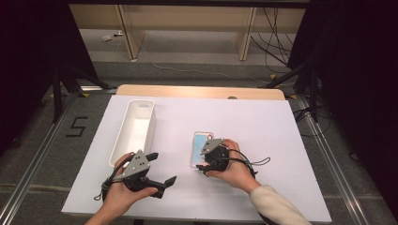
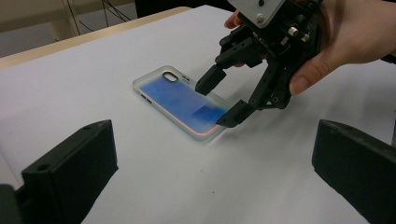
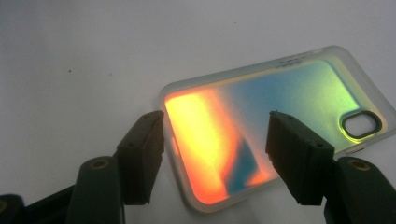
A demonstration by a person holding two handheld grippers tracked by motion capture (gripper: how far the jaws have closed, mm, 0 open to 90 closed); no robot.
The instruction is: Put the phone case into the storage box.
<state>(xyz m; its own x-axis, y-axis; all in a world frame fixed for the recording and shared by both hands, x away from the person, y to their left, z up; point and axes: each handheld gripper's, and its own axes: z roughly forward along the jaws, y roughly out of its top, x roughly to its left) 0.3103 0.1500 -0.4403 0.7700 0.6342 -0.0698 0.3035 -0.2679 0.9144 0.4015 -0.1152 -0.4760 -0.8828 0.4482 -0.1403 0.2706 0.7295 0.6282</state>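
Note:
A translucent phone case lies flat on the white sheet, back up, with its camera cutout at the far end. It looks blue in the left gripper view and orange to green in the right gripper view. My right gripper is open, its jaws straddling the case's near end without closing on it. My left gripper is open and holds nothing, hovering to the left of the case near the table's front edge.
A long white bin stands empty at the left, just beyond my left gripper. The white sheet covers the table, whose wooden far edge shows behind it. Floor, cables and shelf legs lie beyond.

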